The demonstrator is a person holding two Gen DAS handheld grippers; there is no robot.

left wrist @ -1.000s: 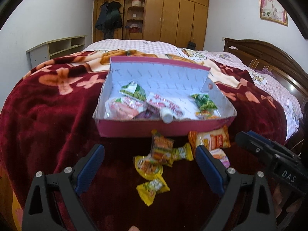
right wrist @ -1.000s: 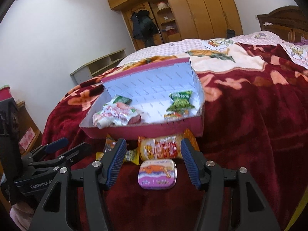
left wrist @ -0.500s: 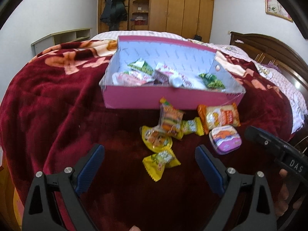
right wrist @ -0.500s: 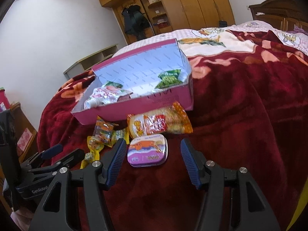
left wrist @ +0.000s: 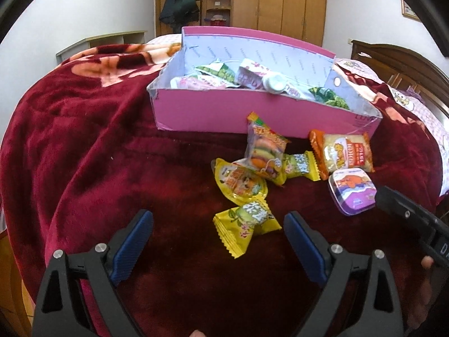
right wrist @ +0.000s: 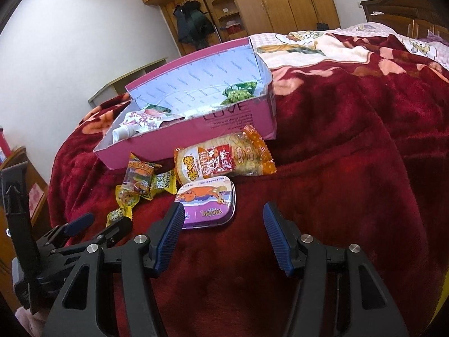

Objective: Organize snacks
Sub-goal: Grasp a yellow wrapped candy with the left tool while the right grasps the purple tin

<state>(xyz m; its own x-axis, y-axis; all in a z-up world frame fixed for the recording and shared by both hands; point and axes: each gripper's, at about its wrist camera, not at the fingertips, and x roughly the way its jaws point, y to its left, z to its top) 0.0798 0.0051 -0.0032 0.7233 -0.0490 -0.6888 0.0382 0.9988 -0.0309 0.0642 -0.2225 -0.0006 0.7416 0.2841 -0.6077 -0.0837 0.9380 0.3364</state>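
Observation:
A pink box (left wrist: 224, 112) (right wrist: 224, 118) with several snacks inside sits on the red blanket. In front of it lie loose snacks: a yellow candy (left wrist: 245, 221), a round yellow pack (left wrist: 238, 182), a clear gummy pack (left wrist: 265, 147), an orange-and-white packet (left wrist: 343, 151) (right wrist: 224, 158) and a purple tin (left wrist: 352, 189) (right wrist: 206, 206). My left gripper (left wrist: 219, 230) is open, low over the blanket, with the yellow candy just beyond its fingertips. My right gripper (right wrist: 223, 221) is open just short of the purple tin, which lies by its left finger (right wrist: 171, 230).
The bed's red blanket (left wrist: 84, 154) slopes off to the left. A wooden headboard (left wrist: 407, 61) stands at the right and a wardrobe (left wrist: 266, 2) at the back. The left gripper's body (right wrist: 56, 247) shows at the lower left of the right wrist view.
Both grippers have sunk toward the blanket and tipped downward, so the loose snacks now lie closer to the fingertips. Jaw widths look unchanged.

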